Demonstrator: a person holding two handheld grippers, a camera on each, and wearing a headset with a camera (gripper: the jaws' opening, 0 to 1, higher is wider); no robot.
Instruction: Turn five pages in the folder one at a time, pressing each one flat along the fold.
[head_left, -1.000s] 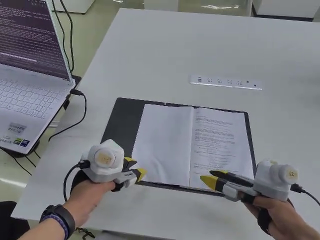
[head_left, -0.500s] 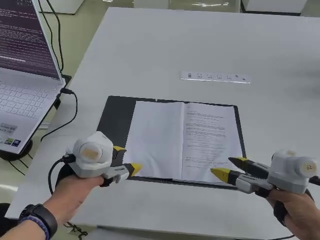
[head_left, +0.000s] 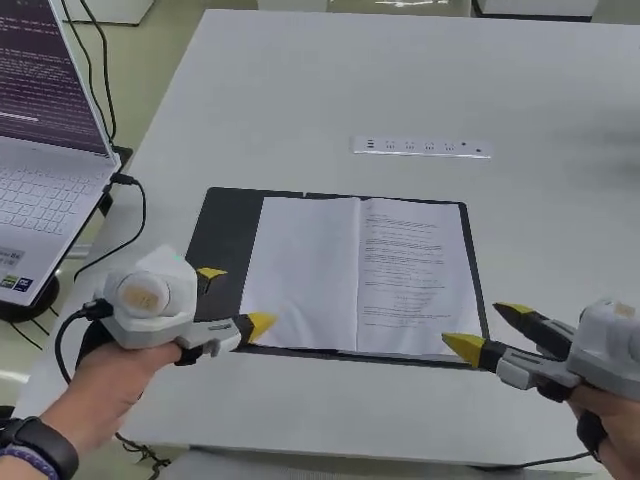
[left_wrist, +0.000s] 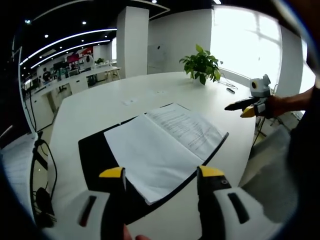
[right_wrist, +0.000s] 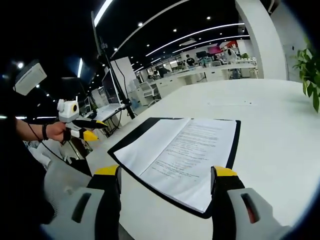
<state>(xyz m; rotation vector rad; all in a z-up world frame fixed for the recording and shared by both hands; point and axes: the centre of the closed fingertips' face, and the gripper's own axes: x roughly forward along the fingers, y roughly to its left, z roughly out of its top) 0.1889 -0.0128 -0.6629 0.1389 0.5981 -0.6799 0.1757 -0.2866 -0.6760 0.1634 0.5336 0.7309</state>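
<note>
the folder (head_left: 225, 250) lies open at centre frame. left gripper (head_left: 236, 297), lower left, and right gripper (head_left: 488, 328), lower right, both gape empty near its bottom corners. the printed page (head_left: 415, 280) looks thin, limp and easily creased; best pinched lightly at its lower right corner.

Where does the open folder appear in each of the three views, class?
Head view: the folder lies open at the centre of the picture.
Left gripper view: the folder is at the centre, just above the jaws.
Right gripper view: the folder is at the centre, above the jaws.
Shared landmark: the printed page in the folder.
</note>
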